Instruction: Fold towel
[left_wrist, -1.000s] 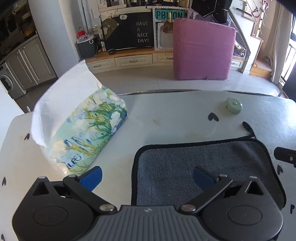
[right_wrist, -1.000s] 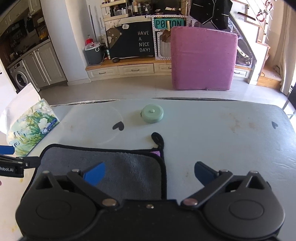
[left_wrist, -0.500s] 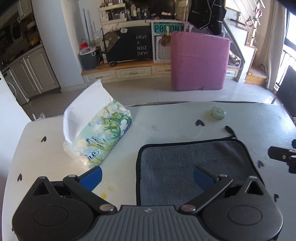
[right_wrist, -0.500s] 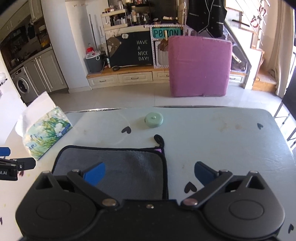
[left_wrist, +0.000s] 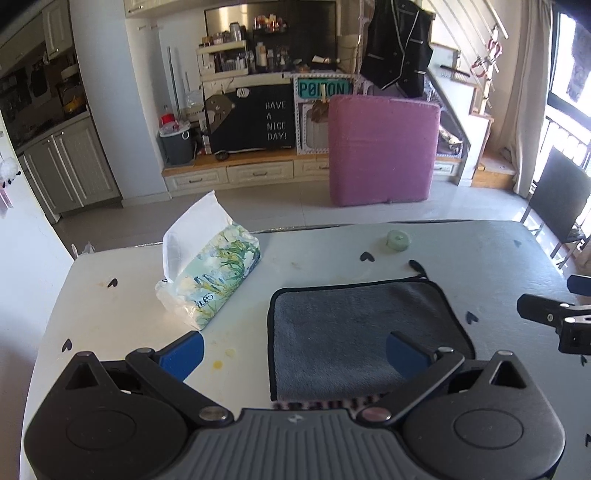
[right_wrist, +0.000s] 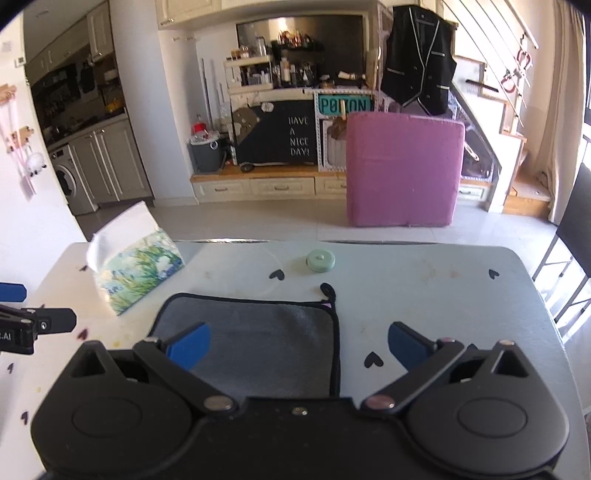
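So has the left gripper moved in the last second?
Yes. The left gripper has pulled up and back: the tissue pack and table look smaller and farther away.

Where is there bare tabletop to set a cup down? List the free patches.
Widest: the right part of the table, from the gray towel to the far right edge. Smaller: the near-left corner, this side of the tissue pack. Crowded: the far middle, where the green round case sits near the towel's loop.

Right gripper (right_wrist: 299, 341) at frame bottom, blue fingers spread wide above grey towel (right_wrist: 255, 343) lying flat on white table (right_wrist: 443, 295). Tissue pack (right_wrist: 136, 273) upper left; green round case (right_wrist: 320, 260) centre. Left gripper (right_wrist: 22, 314) at left edge.
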